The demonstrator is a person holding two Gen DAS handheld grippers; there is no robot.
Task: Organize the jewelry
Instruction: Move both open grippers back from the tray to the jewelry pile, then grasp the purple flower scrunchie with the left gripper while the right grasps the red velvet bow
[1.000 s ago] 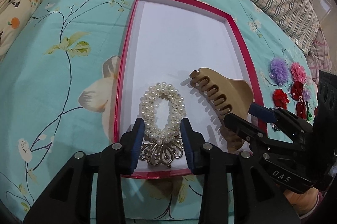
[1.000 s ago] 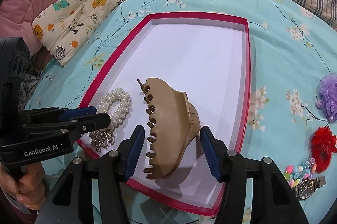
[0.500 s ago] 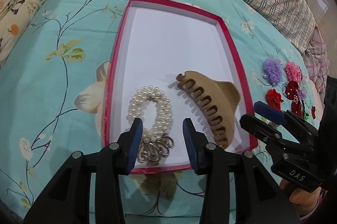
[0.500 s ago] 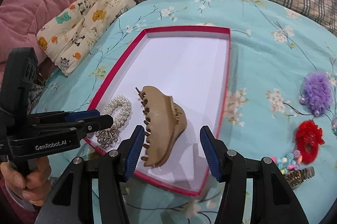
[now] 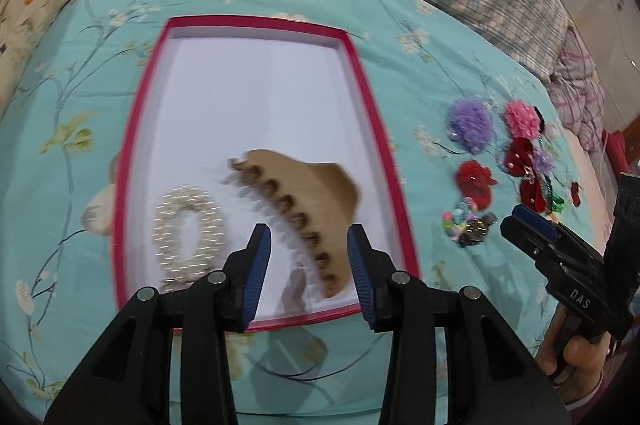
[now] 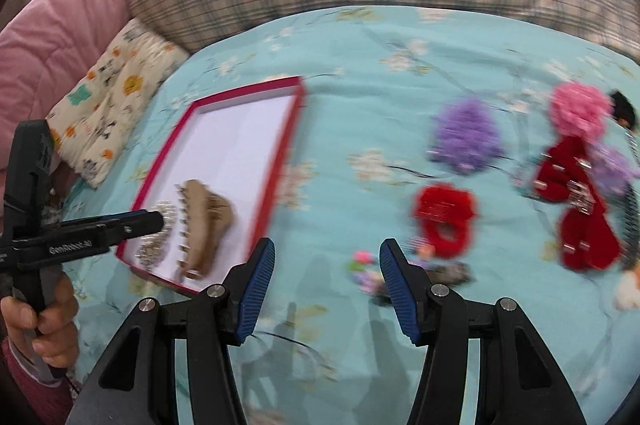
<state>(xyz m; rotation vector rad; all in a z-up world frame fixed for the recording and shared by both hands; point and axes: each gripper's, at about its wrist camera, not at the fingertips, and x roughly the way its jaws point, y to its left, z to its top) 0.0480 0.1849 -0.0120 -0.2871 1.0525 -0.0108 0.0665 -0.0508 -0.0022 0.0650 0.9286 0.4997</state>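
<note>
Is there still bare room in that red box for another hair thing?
Yes. The far half of the red box is bare white floor, bordered by its far rim and, nearer, by the tan hair claw and pearl hair tie. The near end is crowded by those two. The quilt beside the box's right rim is bare up to the flower clips.

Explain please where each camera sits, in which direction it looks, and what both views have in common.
Left wrist: sits on the left gripper, looking forward and down at the red tray holding the tan claw clip and pearl bracelet; the right gripper and a hand show at right.
Right wrist: sits on the right gripper, looking down at the teal bedspread and hair accessories beside the tray; the left gripper and a hand show at left.
Shared: tray, clip, bracelet, purple flower, red flower.
</note>
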